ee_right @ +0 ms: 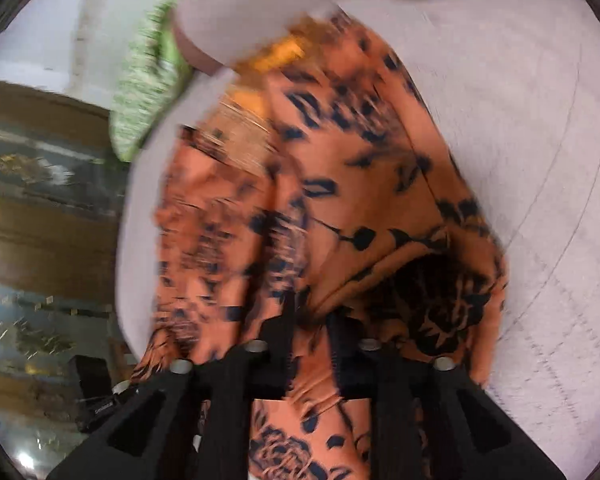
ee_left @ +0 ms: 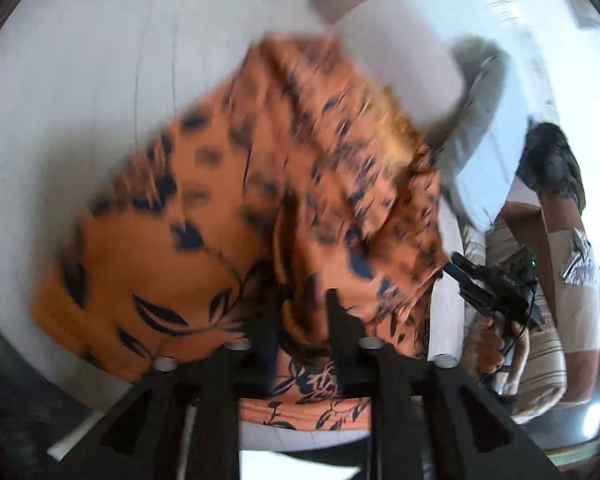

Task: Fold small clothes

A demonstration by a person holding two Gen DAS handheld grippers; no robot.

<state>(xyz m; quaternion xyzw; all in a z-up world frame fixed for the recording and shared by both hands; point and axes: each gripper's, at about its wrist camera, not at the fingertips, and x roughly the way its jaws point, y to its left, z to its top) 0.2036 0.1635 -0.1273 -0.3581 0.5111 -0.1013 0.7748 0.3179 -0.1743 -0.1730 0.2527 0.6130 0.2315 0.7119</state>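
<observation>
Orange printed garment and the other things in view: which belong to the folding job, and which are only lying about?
Belong to the job:
orange printed garment
left gripper
right gripper
white table

Only lying about:
green cloth
striped cushion

My left gripper [ee_left: 300,320] is black. It has two flat black fingers [ee_left: 342,320] that stick out in front of me. Behind them are thick black arms with long holes cut in them, shaped like triangles. Four little round silver caps [ee_left: 165,363] sit on top of the black parts.

My right gripper [ee_right: 308,322] looks just the same: black fingers, black arms with triangle holes, and round silver caps [ee_right: 181,366].

From the left camera the right gripper [ee_left: 488,288] is a black boxy thing with a small green light and a thin black wire. I wear a striped top [ee_left: 540,368] in cream and brown.
</observation>
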